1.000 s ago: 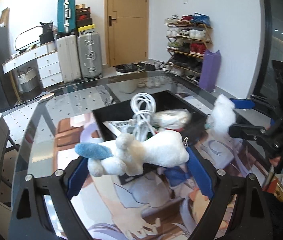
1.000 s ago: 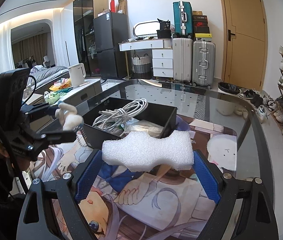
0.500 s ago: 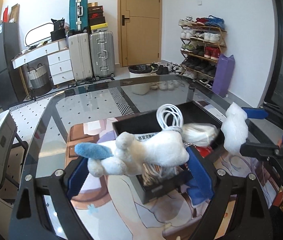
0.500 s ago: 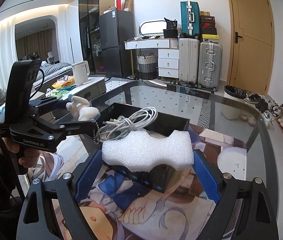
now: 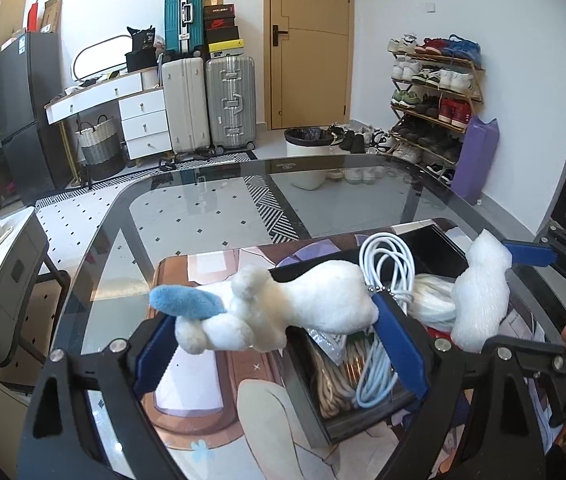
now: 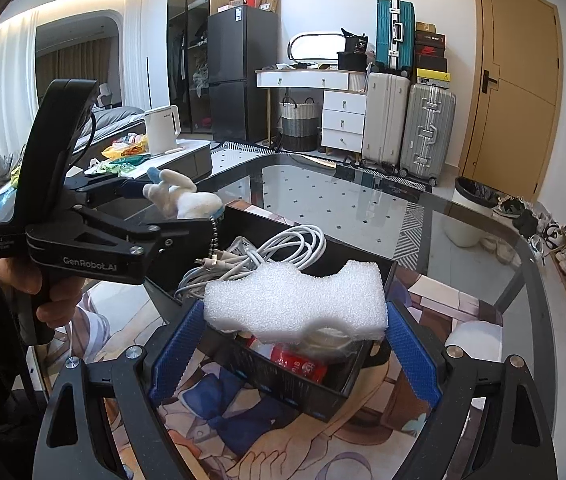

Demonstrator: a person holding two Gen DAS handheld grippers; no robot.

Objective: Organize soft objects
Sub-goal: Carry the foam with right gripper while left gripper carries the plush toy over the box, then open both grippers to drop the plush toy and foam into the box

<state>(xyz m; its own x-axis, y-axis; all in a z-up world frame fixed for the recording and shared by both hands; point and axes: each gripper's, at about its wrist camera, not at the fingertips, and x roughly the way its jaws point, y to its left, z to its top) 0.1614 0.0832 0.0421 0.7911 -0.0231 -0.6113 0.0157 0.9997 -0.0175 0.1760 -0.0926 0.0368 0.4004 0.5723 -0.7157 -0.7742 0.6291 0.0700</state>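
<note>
In the left wrist view, our left gripper (image 5: 275, 324) pinches the white plush toy (image 5: 283, 308) at frame centre. A second ago the black box (image 5: 311, 376) lay beyond the toy; now its near wall sits lower right, under the toy's tail, so we judge the drop is close.

In the right wrist view, our right gripper (image 6: 295, 344) clamps the white foam piece (image 6: 295, 300), which has come over the box's (image 6: 283, 384) near rim. Only this view shows the red can (image 6: 299, 364) inside and the hand (image 6: 39, 288) holding the other tool.
</note>
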